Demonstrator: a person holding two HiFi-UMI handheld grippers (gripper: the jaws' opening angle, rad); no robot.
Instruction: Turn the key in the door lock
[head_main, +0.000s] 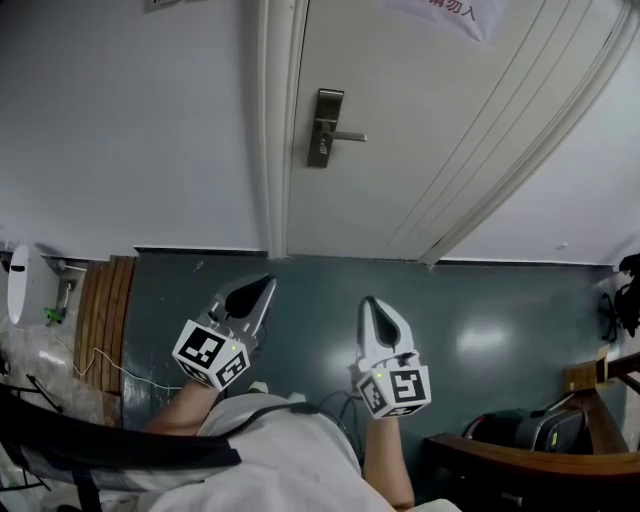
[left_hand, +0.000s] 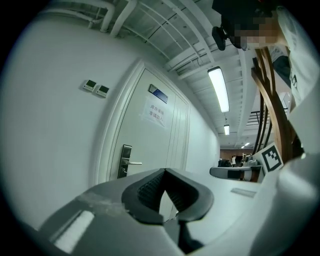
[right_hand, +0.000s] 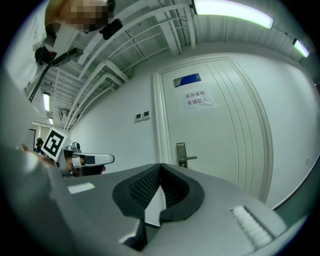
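**Both grippers shut and empty, lock well ahead of you**

Handling, judged only: the key should be small, light, stiff metal with a thin flat head. It is smooth, so it can slide between the pads. Pinch it flat across the head, pads on the two broad faces and close to the lock. Twist about the shaft line and don't lever sideways, or it may bend or pull out. Expect some resistance from the lock, so grip firmly before you turn.

The lock (head_main: 324, 128) is a dark plate near the door (head_main: 430, 150) edge, with the handle (head_main: 348, 136) sticking out to the right. No key can be made out in any view, as the plate is too small here. The keyhole can't be made out either.

The left gripper (head_main: 262, 290) has its jaw tips together with nothing between them. The right gripper (head_main: 372, 305) is also fully closed and holds nothing. Both hang low over the floor (head_main: 480, 310), side by side, aimed at the door and well apart from it.

In the left gripper view the plate sits left of the tips and a little above, far behind. In the right gripper view it sits just right of the tips and a little above, so the right gripper is better lined up. You need to close the whole gap and open the jaws before any grip.
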